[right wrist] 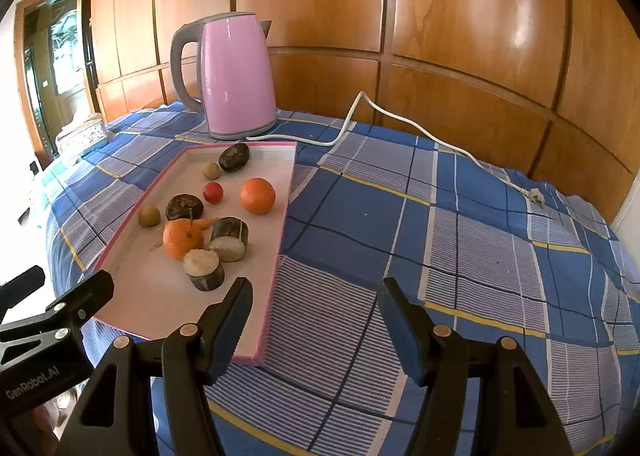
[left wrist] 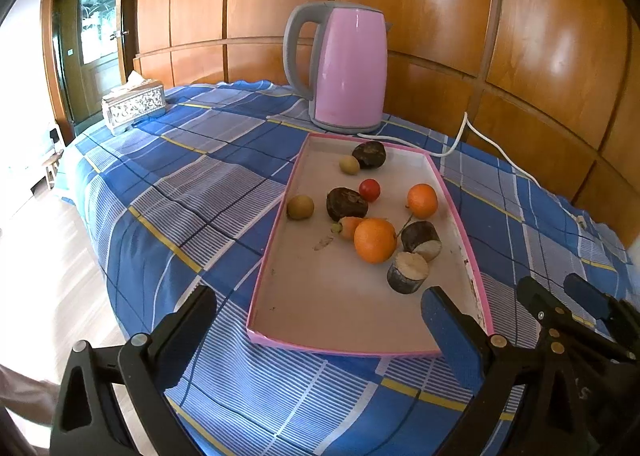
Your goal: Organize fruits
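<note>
Left gripper (left wrist: pixel 320 320) hangs low over the near end of the pink-rimmed tray (left wrist: pixel 276 240), its two fingers spread wide with nothing between them but tray floor and blue checked cloth (left wrist: pixel 168 191). Right gripper (right wrist: pixel 316 316) sits just beside it, jaws likewise apart and empty, its left finger over the tray's near right corner, its right finger over bare cloth.

Ahead of both grippers, the fruit is all in the tray. Closest to the left gripper's right finger lies a cut dark chunk with a pale face (left wrist: pixel 408 272), and a second one (left wrist: pixel 422 242) just behind it. Touching those, a big orange (left wrist: pixel 375 240), with a small carrot-like piece (left wrist: pixel 349 227) tucked at its left. Further off: a dark lumpy fruit (left wrist: pixel 346 203), a small red tomato (left wrist: pixel 369 189), another orange (left wrist: pixel 422 200) towards the right rim. A small brownish-green round fruit (left wrist: pixel 300 207) sits against the left rim, a second one (left wrist: pixel 349 165) near the far end beside another dark fruit (left wrist: pixel 369 154).

Beyond the tray stands a pink kettle (left wrist: pixel 344 67), its white cord (right wrist: pixel 400 123) trailing off to the right. Far left, a tissue box (left wrist: pixel 134 105).
</note>
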The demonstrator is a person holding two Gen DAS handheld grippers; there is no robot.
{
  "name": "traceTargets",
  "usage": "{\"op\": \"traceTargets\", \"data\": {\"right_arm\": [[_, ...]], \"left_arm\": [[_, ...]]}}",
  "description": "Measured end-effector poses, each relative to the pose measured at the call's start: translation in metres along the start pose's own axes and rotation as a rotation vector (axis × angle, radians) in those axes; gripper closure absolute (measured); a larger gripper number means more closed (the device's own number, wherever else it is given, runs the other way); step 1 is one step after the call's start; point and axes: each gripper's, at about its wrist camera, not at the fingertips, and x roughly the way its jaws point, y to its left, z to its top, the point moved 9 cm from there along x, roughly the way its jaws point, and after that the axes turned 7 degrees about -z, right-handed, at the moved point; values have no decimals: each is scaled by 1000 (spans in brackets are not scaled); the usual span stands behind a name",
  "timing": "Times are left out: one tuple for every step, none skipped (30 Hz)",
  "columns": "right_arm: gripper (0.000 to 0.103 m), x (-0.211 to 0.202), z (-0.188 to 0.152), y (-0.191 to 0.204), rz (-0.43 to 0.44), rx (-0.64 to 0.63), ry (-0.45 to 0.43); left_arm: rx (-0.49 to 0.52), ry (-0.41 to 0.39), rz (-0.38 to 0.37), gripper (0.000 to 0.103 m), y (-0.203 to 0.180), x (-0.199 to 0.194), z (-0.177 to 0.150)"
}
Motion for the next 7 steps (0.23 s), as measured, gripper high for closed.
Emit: {"op": "traceTargets", "data": {"right_arm": [[37,0,0,0,0,1,1],[37,0,0,0,0,1,0],[37,0,0,0,0,1,1],[37,0,0,1,1,0,2],[37,1,0,1,1,-1,3],[37,1,-1,1,2,-2,3],[37,0,-1,1,2,-2,3]], "left_arm": [[0,-1,2,0,0,0,0],[-3,-5,0,0,1,0,0],[-4,-11,-2,0,1,-1,1],[-1,-15,1,1,1,-2,1],[3,-19,3,1,1,-2,1],[2,-18,-1,2,1,-2,1],[-1,-11,-9,1,0,-1,1]]}}
